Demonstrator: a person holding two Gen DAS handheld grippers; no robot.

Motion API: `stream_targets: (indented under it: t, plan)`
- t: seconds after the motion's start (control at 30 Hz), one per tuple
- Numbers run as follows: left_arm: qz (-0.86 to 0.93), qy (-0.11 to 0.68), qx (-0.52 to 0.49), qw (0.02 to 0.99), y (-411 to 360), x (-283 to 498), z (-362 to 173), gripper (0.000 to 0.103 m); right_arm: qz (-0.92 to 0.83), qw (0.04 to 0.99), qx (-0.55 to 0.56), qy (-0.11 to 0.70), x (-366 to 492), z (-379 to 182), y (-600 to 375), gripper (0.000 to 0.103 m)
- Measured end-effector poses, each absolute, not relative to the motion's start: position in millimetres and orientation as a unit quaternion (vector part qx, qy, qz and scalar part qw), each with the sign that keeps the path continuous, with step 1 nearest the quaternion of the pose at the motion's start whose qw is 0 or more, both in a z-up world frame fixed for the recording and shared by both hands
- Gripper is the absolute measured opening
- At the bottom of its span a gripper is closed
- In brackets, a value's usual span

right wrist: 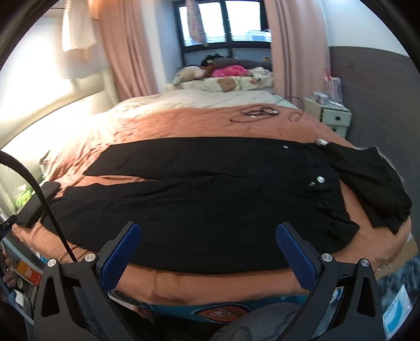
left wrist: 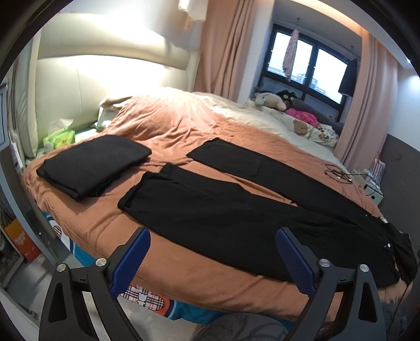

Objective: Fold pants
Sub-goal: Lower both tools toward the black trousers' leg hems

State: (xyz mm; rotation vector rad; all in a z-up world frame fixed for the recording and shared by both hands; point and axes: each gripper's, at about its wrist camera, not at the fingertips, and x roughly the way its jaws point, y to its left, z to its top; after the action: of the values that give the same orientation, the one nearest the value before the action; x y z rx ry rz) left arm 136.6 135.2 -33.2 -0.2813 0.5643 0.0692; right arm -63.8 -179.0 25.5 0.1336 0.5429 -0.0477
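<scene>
Left gripper (left wrist: 212, 259) fingers (left wrist: 132, 259) spread wide, nothing between the pads, hovering over the near bed edge. Right gripper (right wrist: 207, 254) same: blue-padded fingers (right wrist: 295, 255) wide apart, empty, not touching cloth.

Just ahead of both fingertip pairs: black pants (left wrist: 236, 217) laid flat on the orange blanket (left wrist: 168, 126), unfolded. In the left view the near leg runs from ahead of the left finger across to past the right finger; waist with snaps sits right of the right finger, near the bed corner. 2nd leg lies beyond the 1st, splayed apart, orange showing between them. In the right view the near leg's lower edge sits right at the fingertips; the waistband flap is turned open, far right of the right finger.

Ahead-left of the left finger in the left view: folded black garment (left wrist: 92, 165), separate from the pants. Beyond it, green tissue pack (left wrist: 59, 137) by the headboard.

Farther out: black cable (right wrist: 256, 112) on the blanket, stuffed toys (right wrist: 223, 73) by the window (right wrist: 223, 23).
</scene>
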Motion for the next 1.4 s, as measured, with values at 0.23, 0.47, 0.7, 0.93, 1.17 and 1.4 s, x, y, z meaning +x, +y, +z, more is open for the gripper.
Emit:
stream_targets:
  t: [0.23, 0.47, 0.7, 0.93, 1.17, 1.4]
  plan:
    - [0.046, 0.301, -0.17, 0.937, 159, 164, -50, 0.089, -0.063, 0.953, 0.086, 0.284, -66, 28, -197, 0.103]
    - [0.061, 0.346, -0.216, 0.911, 183, 195, -76, 0.07, -0.093, 0.94, 0.117, 0.306, -63, 26, -219, 0.103]
    - [0.078, 0.376, -0.267, 0.884, 206, 217, -103, 0.063, -0.117, 0.916, 0.172, 0.344, -50, 16, -246, 0.096]
    - [0.081, 0.398, -0.314, 0.858, 219, 237, -128, 0.061, -0.134, 0.891, 0.239, 0.362, -43, 9, -289, 0.095]
    - [0.097, 0.407, -0.354, 0.836, 233, 245, -146, 0.059, -0.131, 0.868, 0.3, 0.373, -35, -4, -323, 0.095]
    - [0.093, 0.395, -0.38, 0.831, 243, 252, -152, 0.059, -0.114, 0.841, 0.362, 0.385, -12, -25, -364, 0.08]
